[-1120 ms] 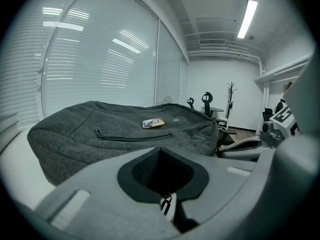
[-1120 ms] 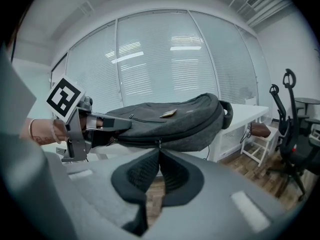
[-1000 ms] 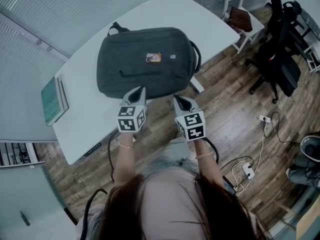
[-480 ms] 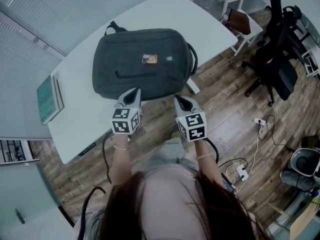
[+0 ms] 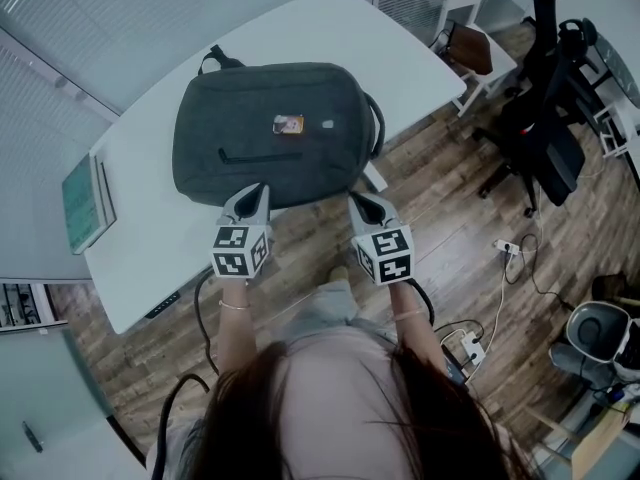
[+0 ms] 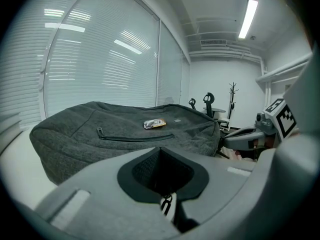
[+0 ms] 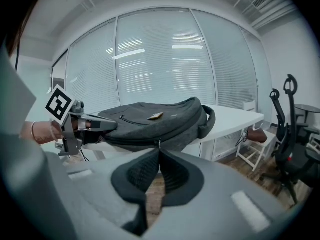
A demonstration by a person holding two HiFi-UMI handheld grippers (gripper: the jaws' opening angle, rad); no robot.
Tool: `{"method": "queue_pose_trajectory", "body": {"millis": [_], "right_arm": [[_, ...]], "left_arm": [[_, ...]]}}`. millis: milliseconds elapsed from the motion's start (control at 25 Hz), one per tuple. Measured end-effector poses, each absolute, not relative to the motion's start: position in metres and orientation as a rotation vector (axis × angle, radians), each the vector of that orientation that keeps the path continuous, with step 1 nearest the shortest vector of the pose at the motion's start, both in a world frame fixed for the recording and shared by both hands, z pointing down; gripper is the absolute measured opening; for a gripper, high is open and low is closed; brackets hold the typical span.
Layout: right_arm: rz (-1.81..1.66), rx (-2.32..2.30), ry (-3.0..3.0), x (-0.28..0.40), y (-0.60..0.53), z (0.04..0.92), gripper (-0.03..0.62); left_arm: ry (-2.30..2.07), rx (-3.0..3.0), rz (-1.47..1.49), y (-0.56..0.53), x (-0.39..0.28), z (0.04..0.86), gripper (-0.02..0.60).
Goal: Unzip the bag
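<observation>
The bag (image 5: 270, 133) lies flat on the white desk (image 5: 330, 28), front face up. Its long axis runs from about 9 o'clock to 3 o'clock in the head view, roughly parallel to the desk's near edge. The pocket zip (image 5: 262, 154) follows that same line, and a small label (image 5: 288, 123) sits just beyond it. One strap loop (image 5: 213, 58) sticks out at the bag's 11 o'clock corner; another curves round its 3 o'clock end, close to the desk's edge there.

The bag's near side lies right along the desk's near edge. Bare desk top shows past the bag from 12 to 2 o'clock. A narrower bare strip lies at 9 o'clock, between the bag and a book (image 5: 80, 203) by the desk's left edge. Off the desk, wooden floor (image 5: 440, 208) opens toward 3 o'clock, with a white chair (image 5: 470, 48) and a black office chair (image 5: 545, 138) well apart from the bag.

The left tongs (image 5: 257, 189) point at the bag's near side at about 7 o'clock of it, tips over its edge; whether they touch it cannot be told. The jaws are closed together on nothing. The right tongs (image 5: 356, 199) point at the bag's 5 o'clock corner from just beside it, over the floor, jaws likewise closed and empty.
</observation>
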State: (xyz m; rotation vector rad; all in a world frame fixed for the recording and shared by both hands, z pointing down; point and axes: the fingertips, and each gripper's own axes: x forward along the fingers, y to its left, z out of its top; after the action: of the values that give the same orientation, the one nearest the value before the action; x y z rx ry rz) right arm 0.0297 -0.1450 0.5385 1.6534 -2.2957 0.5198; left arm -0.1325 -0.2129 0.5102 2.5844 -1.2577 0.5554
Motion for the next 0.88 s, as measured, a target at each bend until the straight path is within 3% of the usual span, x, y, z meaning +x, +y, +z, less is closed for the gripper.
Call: {"method": "queue_pose_trajectory", "body": {"millis": [880], "right_arm": [[0.489,1.590,-2.337,0.055,-0.155,0.534,0.009]], "left_arm": [[-1.292,2.546,0.560,-0.216,-0.132,0.512,0.011]]}}
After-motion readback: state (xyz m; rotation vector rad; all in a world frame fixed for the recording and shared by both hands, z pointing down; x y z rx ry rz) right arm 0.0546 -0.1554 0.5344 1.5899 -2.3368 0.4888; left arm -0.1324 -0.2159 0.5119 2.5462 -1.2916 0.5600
